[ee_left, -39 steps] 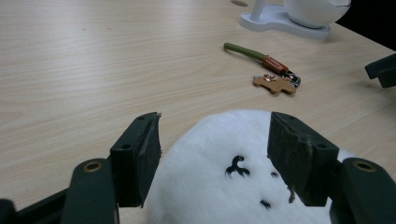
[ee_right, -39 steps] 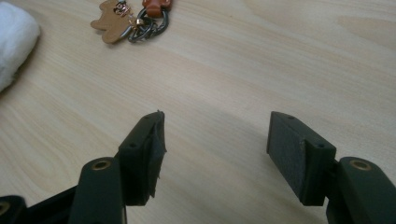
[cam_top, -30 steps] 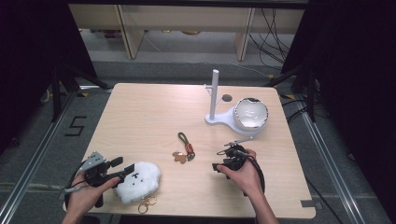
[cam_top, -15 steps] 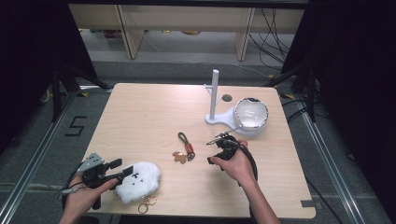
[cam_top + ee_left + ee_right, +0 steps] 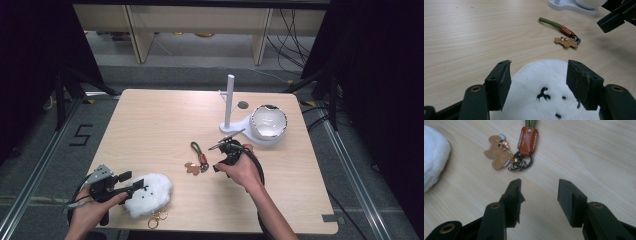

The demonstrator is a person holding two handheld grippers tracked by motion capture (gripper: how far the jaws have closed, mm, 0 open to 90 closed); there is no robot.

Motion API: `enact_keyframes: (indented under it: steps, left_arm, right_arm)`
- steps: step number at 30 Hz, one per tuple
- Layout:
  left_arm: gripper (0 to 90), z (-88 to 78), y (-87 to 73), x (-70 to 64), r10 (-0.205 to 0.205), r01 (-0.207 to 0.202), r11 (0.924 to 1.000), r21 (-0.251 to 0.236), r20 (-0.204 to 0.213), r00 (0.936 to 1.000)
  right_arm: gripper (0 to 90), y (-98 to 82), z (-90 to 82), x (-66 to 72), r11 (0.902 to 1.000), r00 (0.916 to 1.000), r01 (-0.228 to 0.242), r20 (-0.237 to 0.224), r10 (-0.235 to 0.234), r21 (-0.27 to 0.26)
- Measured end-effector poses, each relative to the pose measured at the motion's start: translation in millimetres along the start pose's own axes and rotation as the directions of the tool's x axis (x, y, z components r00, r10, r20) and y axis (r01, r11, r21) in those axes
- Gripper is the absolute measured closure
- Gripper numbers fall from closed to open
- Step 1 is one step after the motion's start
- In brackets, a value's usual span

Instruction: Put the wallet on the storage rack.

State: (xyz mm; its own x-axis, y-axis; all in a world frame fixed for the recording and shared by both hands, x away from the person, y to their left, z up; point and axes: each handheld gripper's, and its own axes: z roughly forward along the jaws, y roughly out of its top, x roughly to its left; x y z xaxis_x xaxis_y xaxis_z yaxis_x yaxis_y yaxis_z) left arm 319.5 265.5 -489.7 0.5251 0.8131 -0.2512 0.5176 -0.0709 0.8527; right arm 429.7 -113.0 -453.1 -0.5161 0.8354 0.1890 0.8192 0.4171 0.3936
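Here the right gripper (image 5: pixel 539 202) stands spread and has just been closing with nothing between its jaws. The keychain (image 5: pixel 520 151) lies just ahead in the frame's upper middle, strap running away. The left gripper (image 5: pixel 539 82) straddles the plush toy (image 5: pixel 549 87), jaws spread.

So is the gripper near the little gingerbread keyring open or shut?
Open. The right gripper has bare table between its jaws, and the green-strapped keyring with the brown gingerbread charm lies just ahead, untouched. Its jaws have just been closing.
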Motion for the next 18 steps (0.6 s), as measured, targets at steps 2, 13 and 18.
enact_keyframes:
  steps: [2, 13, 18]
  left_arm:
    - [35.6, -1.2, -0.1, 1.5, -0.006, 0.006, 1.0, 0.005, -0.001, 1.0]
    - [35.0, -10.2, 7.8, 10.1, 0.007, -0.006, 0.992, 0.126, -0.009, 0.9999]
    - [34.1, -11.8, 13.9, 13.9, 0.01, -0.011, 0.9784, 0.207, 0.006, 0.9999]
  right_arm:
    - [54.4, 0.1, 0.1, 1.3, 0.9999, 0.9999, -0.01, -0.006, 0.01, 0.003]
    - [53.7, -2.3, 2.1, 1.2, 1.0, 1.0, -0.003, -0.004, 0.003, 0.007]
    - [53.0, -3.8, 1.9, 1.4, 0.9999, 0.9999, -0.008, -0.013, 0.009, 0.008]
